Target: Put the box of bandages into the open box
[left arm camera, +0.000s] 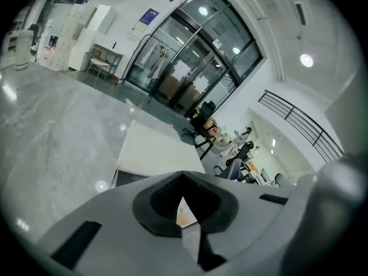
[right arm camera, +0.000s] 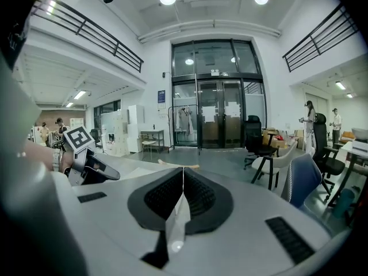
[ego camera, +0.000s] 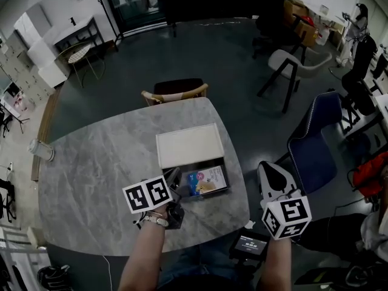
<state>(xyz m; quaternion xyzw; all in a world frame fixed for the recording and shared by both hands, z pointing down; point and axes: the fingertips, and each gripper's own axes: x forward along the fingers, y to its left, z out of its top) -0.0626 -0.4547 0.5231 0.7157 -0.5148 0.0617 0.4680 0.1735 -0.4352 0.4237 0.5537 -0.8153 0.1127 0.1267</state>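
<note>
The open box lies on the marble table, its white lid folded back on the far side. The box of bandages, blue and orange print, lies inside the dark tray. My left gripper hovers at the tray's left edge, jaws shut with nothing in them. In the left gripper view the left gripper is closed and looks over the white lid. My right gripper hangs off the table's right edge, shut and empty; in its own view the right gripper has its pads pressed together.
A wooden chair stands at the table's far edge. A blue chair and a white chair are to the right. A white cylinder sits at the table's left rim. A small screen device is by my lap.
</note>
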